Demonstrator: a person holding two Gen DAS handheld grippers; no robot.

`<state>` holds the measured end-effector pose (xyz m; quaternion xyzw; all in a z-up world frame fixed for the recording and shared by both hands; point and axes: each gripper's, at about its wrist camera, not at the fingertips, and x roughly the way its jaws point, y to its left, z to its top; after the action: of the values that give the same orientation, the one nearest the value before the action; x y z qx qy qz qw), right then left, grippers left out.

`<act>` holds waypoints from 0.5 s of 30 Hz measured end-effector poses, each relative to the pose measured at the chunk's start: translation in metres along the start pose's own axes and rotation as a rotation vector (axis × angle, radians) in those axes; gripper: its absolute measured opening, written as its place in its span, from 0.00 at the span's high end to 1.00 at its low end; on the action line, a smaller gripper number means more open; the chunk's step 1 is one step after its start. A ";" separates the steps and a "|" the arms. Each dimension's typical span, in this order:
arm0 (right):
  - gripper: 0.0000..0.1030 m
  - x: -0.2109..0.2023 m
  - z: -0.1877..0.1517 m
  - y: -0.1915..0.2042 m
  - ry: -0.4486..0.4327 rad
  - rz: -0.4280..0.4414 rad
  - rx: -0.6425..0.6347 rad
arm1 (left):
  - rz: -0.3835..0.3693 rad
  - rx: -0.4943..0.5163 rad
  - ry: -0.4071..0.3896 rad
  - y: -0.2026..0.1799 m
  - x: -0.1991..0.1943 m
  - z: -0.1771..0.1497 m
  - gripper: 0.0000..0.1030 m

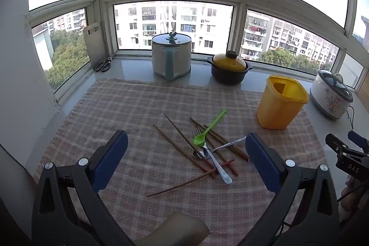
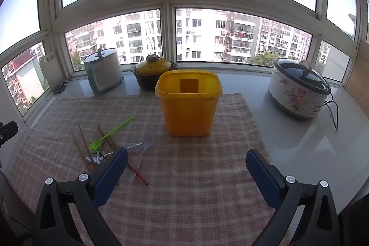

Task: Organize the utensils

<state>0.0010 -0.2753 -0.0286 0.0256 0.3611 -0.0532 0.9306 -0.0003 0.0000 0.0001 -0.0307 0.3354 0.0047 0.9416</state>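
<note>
Left gripper (image 1: 186, 149) is held spread wide above the checked cloth (image 1: 129, 107), nothing between its blue pads — pitched downward, apparently so the utensil pile is framed between the jaws. The pile is seen just past the gripper, toward one o'clock in the left wrist view: wooden chopsticks (image 1: 177, 142) are fanned and crossed, a metal fork (image 1: 214, 160) and a metal spoon (image 1: 227, 144) are laid over them, and a green plastic spoon (image 1: 208, 128) rests on top, handle toward one o'clock. A clear plastic spoon (image 2: 144, 149) is made out only in the right wrist view, at the pile's right edge.

The yellow container (image 2: 188, 105) is stood upright and open-topped at twelve o'clock from the right gripper (image 2: 186, 167) — judged the intended holder, placed clear of the pile for easy dropping. The right gripper is likewise released and empty, over bare cloth. No utensil is yet seen in the container, though its floor is hidden. The green spoon, lying uppermost, is judged the easiest first pick.
</note>
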 end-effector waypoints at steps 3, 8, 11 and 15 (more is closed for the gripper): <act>0.00 -0.001 0.000 -0.002 -0.002 -0.002 0.003 | -0.003 0.011 0.000 -0.002 0.001 0.000 0.00; 0.00 -0.002 -0.001 -0.002 -0.007 -0.004 0.007 | -0.009 0.018 0.002 -0.002 0.000 0.011 0.00; 0.00 -0.002 -0.001 0.003 -0.012 -0.004 0.006 | -0.012 0.020 -0.003 -0.001 -0.001 0.013 0.00; 0.00 -0.004 0.001 -0.003 -0.018 0.011 0.018 | 0.000 0.008 -0.018 -0.002 -0.005 0.012 0.00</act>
<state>-0.0014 -0.2780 -0.0255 0.0356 0.3520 -0.0514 0.9339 0.0035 -0.0017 0.0124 -0.0270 0.3269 0.0035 0.9447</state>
